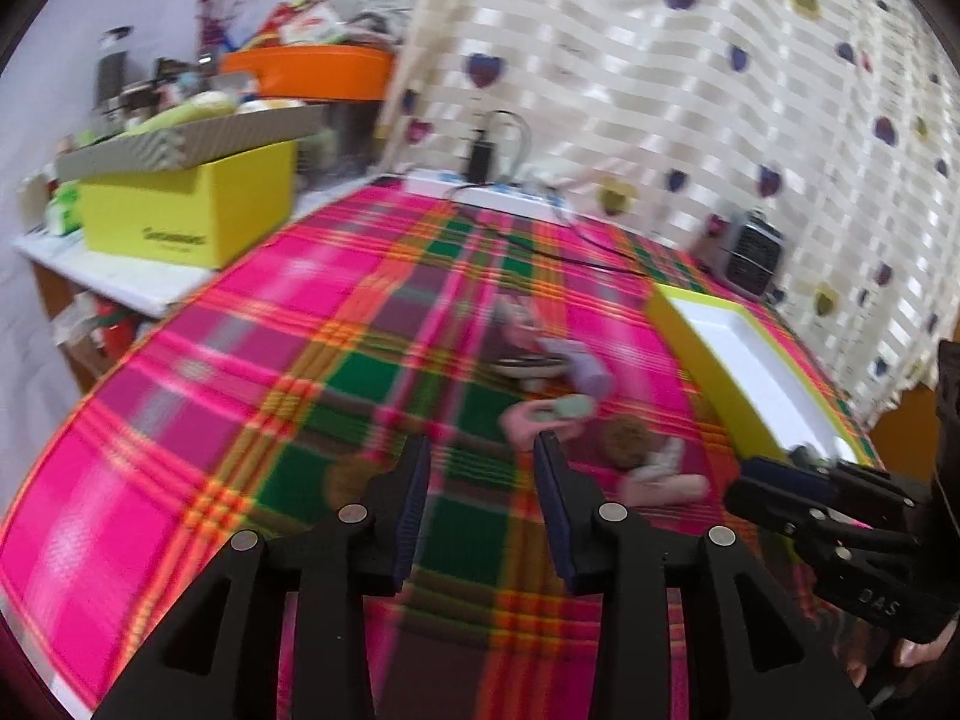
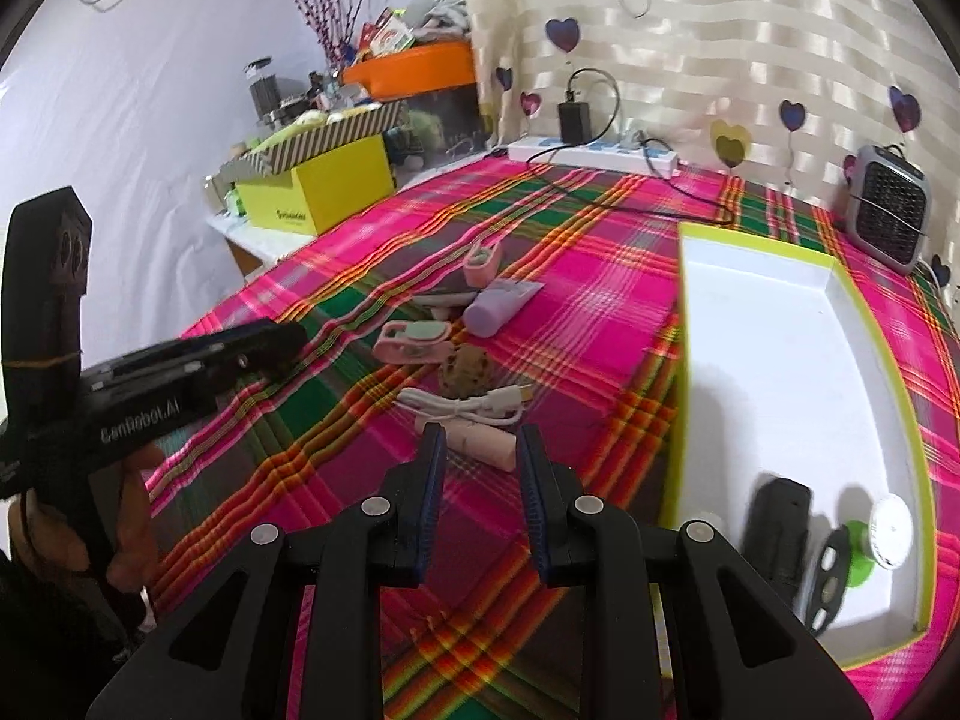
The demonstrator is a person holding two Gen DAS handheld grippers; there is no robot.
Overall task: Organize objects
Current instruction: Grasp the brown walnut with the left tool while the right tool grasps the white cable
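Note:
Small objects lie on the plaid cloth: a purple tube (image 2: 499, 307), a pink and green clip (image 2: 414, 341), a second pink piece (image 2: 482, 262), a brown cookie-like ball (image 2: 467, 367), a white coiled cable (image 2: 462, 403) and a pale pink stick (image 2: 480, 443). The white tray with a lime rim (image 2: 774, 360) holds a black device (image 2: 779, 531), a black strip (image 2: 831, 576) and a white and green disc (image 2: 887, 531). My right gripper (image 2: 480, 444) is open and empty, just before the pink stick. My left gripper (image 1: 483, 450) is open and empty, short of the blurred pile (image 1: 564, 390).
A yellow box (image 2: 327, 192) and an orange bin (image 2: 420, 69) stand on a side shelf at the far left. A white power strip (image 2: 591, 153) with a black cable lies at the back edge. A small grey fan (image 2: 891, 210) stands at the back right.

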